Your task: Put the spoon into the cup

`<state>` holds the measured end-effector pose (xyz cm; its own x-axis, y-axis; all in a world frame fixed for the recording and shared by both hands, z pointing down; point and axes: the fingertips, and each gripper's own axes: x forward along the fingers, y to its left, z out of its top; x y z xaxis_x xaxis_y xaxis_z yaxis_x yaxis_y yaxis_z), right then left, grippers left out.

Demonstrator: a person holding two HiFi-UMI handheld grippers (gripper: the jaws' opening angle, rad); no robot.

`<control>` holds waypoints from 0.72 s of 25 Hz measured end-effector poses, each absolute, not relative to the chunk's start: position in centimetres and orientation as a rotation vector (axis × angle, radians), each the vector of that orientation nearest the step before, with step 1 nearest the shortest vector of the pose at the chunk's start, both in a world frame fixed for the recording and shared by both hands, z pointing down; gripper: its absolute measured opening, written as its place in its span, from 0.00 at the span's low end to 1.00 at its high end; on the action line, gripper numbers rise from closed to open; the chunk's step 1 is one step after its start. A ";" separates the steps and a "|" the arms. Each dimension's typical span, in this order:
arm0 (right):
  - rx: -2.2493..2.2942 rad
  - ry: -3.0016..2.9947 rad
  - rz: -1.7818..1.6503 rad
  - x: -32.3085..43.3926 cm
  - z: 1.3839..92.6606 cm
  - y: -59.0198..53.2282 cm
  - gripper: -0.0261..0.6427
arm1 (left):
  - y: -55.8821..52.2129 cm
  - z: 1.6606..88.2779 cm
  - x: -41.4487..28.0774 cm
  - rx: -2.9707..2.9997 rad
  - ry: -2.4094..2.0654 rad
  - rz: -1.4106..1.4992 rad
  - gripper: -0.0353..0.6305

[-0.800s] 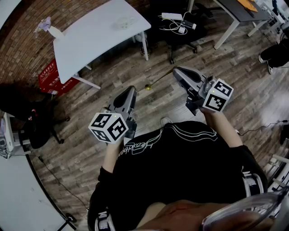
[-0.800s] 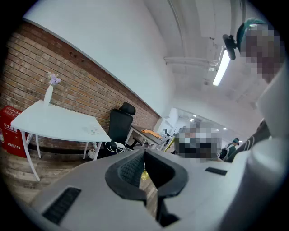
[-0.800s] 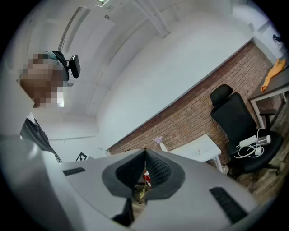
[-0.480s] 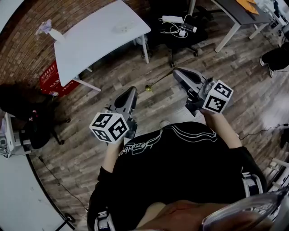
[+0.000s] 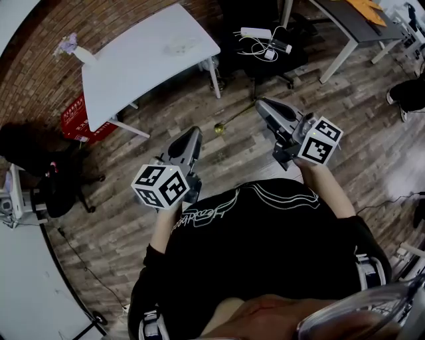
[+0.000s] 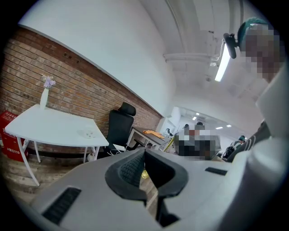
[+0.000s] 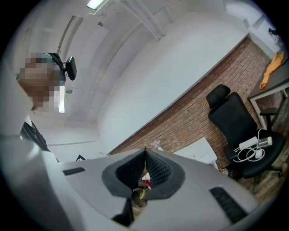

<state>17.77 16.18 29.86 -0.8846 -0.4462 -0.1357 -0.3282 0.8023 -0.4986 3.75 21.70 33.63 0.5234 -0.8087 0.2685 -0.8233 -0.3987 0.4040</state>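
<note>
My right gripper [image 5: 260, 104] is shut on a thin gold spoon [image 5: 232, 118], whose round end [image 5: 218, 128] sticks out to the left above the wooden floor. A gold bit of the spoon [image 7: 142, 193] shows between the closed jaws in the right gripper view. My left gripper [image 5: 191, 133] is shut and holds nothing; past its jaws [image 6: 145, 151] the gold spoon end [image 6: 144, 173] shows. A small pale round object [image 5: 178, 43], possibly the cup, lies on the white table [image 5: 133, 66], well ahead of both grippers.
A vase with a flower [image 5: 70, 41] stands at the table's far left corner. A red box [image 5: 76, 116] sits under the table. A black chair [image 5: 259, 53] carrying a power strip and cables [image 5: 255, 32] stands beyond the right gripper. A grey desk [image 5: 352, 20] is at the upper right.
The head view has shifted slightly, so the table sits a bit lower in the picture. Both grippers hold nearly the same pose, the spoon still in the right one.
</note>
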 end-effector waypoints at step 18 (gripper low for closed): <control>-0.550 2.701 -0.707 20.4 30.4 10.6 0.04 | 17.1 34.2 5.7 2.261 -1.399 0.057 0.06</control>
<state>20.41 10.60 30.40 -0.8835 -0.4314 -0.1828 -0.2864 0.8060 -0.5180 5.73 17.11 34.23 0.4771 -0.8337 0.2780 -0.8536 -0.3642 0.3725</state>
